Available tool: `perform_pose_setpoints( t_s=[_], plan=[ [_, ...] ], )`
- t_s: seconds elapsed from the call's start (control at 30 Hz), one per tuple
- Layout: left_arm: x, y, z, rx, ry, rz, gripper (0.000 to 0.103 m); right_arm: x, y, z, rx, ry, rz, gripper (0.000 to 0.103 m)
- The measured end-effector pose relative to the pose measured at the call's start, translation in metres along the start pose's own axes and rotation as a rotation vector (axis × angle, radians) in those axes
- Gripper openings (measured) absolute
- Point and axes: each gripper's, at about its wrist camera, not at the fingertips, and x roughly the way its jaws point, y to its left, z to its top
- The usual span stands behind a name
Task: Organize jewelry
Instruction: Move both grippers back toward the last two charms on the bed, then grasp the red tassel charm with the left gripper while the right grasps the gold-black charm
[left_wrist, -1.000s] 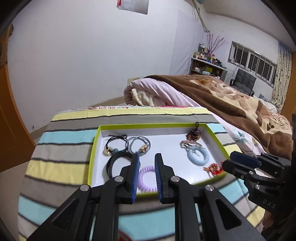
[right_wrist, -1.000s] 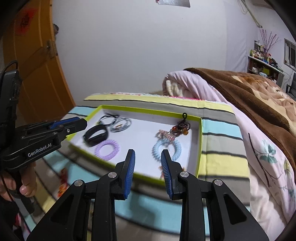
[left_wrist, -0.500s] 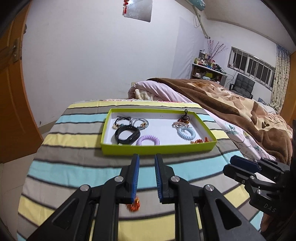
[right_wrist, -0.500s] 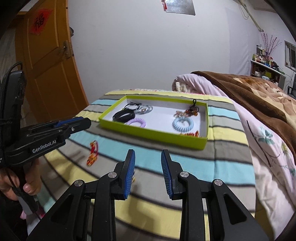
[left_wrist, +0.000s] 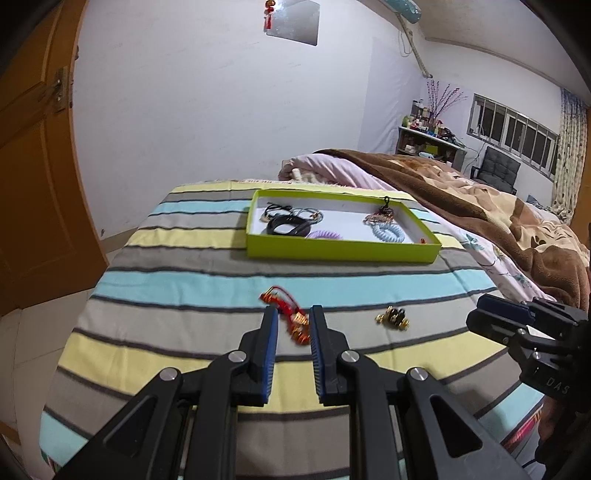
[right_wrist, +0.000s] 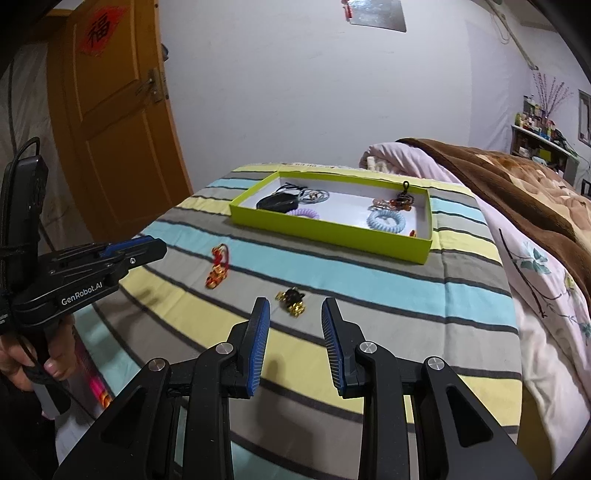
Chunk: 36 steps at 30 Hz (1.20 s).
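A lime-green tray lies on the striped cloth, holding a black band, a purple coil, a blue coil and several other pieces. A red-and-gold charm lies on the cloth; my open left gripper hovers over it, one jaw on each side. A black-and-gold piece lies just ahead of my open, empty right gripper.
The striped cloth covers a table with edges at left and front. A bed with a brown blanket runs along the right. An orange door stands at left. A person's hand holds the left gripper.
Both grippers have pulled back from the tray toward the front of the cloth. Both jaws have opened wider. The two loose pieces have come into view.
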Motion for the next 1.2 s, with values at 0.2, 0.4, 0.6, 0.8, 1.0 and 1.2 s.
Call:
perform_pose_setpoints(
  t_s=[0.2,0.4,0.6,0.8,1.0,1.2],
  plan=[
    [-0.002,0.005,-0.012,-0.008,0.011,0.010,0.023,0.003,0.003,-0.005,0.002,0.011,0.002,0.030],
    [0.004,0.004,-0.014,-0.017,0.024,0.000,0.023,0.008,0.003,-0.006,0.006,0.022,0.001,0.030],
    [0.013,0.005,-0.013,-0.023,0.043,-0.016,0.024,0.019,0.005,-0.004,0.001,0.044,0.004,0.030],
    [0.024,0.004,-0.009,-0.033,0.058,-0.014,0.027,0.035,0.005,0.000,-0.007,0.069,-0.004,0.030],
    [0.034,0.003,-0.004,-0.039,0.077,-0.014,0.027,0.050,0.003,0.004,-0.009,0.101,-0.001,0.030],
    [0.046,0.003,-0.001,-0.036,0.110,-0.017,0.028,0.066,0.001,0.010,-0.003,0.139,-0.001,0.030]
  ],
)
